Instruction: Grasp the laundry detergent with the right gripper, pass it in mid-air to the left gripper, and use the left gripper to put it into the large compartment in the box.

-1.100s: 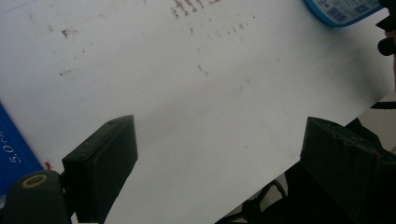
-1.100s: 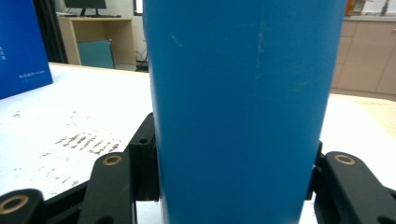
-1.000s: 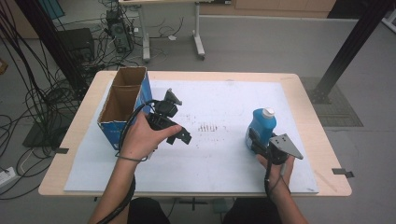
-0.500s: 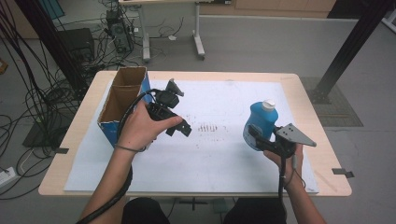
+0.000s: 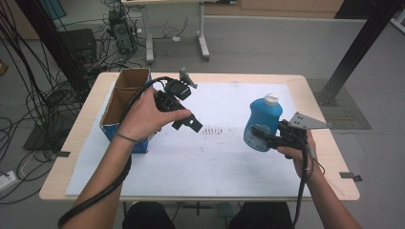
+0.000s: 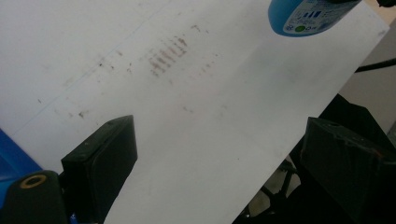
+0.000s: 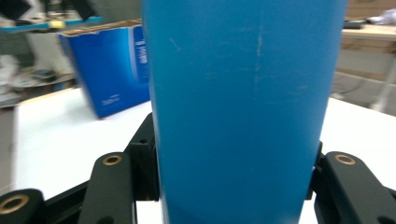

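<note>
A blue bottle (image 5: 262,123) with a white cap hangs upright above the right side of the white sheet (image 5: 210,162). My right gripper (image 5: 259,135) is shut on the bottle's lower body, and its blue wall (image 7: 243,107) stands between the two black jaws of my right gripper (image 7: 233,186). My left gripper (image 5: 190,123) is held in the air beside the blue cardboard box (image 5: 125,102), pointing down at the sheet. In the left gripper view my left gripper (image 6: 224,154) is open with nothing between its jaws, and the bottle's base (image 6: 308,16) shows at the top.
The open-topped box stands at the table's left edge; its blue side (image 7: 112,70) faces the bottle. Dark smudges (image 5: 215,130) mark the sheet's middle. A black post (image 5: 353,52) rises beyond the back right corner, and cables hang off to the left.
My right gripper has lifted the bottle off the sheet and carried it up and slightly left. My left gripper has risen and moved right, away from the box.
</note>
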Demonstrator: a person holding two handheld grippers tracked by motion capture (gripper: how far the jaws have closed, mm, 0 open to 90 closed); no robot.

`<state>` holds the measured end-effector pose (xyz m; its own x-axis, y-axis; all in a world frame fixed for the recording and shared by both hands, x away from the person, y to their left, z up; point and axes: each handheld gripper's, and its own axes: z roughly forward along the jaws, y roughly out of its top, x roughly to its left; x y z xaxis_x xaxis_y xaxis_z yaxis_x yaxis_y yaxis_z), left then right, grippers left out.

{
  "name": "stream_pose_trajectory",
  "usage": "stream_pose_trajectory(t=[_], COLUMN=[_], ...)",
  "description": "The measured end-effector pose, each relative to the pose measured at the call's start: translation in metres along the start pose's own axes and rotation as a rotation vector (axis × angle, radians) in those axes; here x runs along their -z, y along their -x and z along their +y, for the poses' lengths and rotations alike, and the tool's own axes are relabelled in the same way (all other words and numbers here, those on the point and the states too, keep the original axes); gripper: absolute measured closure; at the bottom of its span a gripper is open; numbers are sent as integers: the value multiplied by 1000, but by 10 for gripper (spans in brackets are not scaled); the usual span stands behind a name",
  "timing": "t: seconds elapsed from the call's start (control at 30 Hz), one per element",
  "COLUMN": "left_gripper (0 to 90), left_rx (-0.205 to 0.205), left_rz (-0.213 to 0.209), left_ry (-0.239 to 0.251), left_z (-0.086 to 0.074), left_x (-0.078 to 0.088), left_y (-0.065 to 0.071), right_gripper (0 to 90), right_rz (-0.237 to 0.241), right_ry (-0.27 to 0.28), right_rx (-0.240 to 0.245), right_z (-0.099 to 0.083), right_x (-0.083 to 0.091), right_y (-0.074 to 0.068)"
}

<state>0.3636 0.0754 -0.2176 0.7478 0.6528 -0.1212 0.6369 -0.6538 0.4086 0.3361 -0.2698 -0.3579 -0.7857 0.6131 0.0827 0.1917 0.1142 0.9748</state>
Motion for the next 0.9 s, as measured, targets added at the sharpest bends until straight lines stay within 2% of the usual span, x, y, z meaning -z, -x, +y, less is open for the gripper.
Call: stream_pose_trajectory(t=[0.17, 0.3, 0.37, 0.6, 0.8, 0.9], left_gripper=[111, 111, 112, 112, 114, 114], left_rx=[-71, -126, -164, -279, -342, -359], left_rz=[-13, -28, -50, -73, -107, -117], left_ry=[-12, -27, -27, -50, -33, -39], left_z=[9, 16, 19, 25, 28, 31], left_x=[7, 12, 16, 20, 24, 27], left_y=[2, 6, 7, 16, 20, 21], right_gripper=[441, 441, 441, 440, 440, 440], right_rz=[104, 187, 225, 293, 340, 372], right_ry=[0, -7, -18, -41, -46, -56], right_rx=[-21, -13, -7, -7, 11, 28], right_z=[10, 16, 18, 21, 26, 30], right_x=[1, -1, -3, -6, -6, -7], right_y=[6, 9, 9, 13, 13, 10])
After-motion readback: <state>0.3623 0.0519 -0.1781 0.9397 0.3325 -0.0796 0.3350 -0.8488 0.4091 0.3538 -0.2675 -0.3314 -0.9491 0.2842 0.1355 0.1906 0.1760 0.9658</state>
